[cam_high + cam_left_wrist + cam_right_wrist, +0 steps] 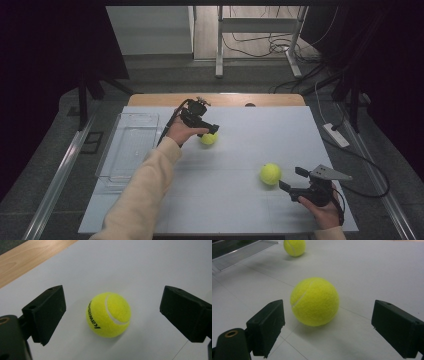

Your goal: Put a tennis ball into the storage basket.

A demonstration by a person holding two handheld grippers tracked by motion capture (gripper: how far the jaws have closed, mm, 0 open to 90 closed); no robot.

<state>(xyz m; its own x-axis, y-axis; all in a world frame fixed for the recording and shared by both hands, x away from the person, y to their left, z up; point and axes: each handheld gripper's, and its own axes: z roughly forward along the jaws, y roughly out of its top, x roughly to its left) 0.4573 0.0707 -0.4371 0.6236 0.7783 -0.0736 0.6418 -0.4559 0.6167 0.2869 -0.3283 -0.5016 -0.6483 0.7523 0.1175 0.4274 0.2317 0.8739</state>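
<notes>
on the white table [235,210], both grippers' jaws gaped wide around 2 tennis balls [108,314] [314,301]; light, fuzzy, slightly squishy, probably best pinched across the middle.

From my high view, the left tongs [212,131] cover the upper edge of the far tennis ball [209,138], so I cannot tell whether they touch it. The clear plastic bin [131,145] is see-through and I cannot make out its inside. In the left gripper view, the black lettering on that ball [108,314] curves away and I cannot read it whole. In the right gripper view, the top edge cuts off the far ball [294,247] and the bin [239,251].
</notes>
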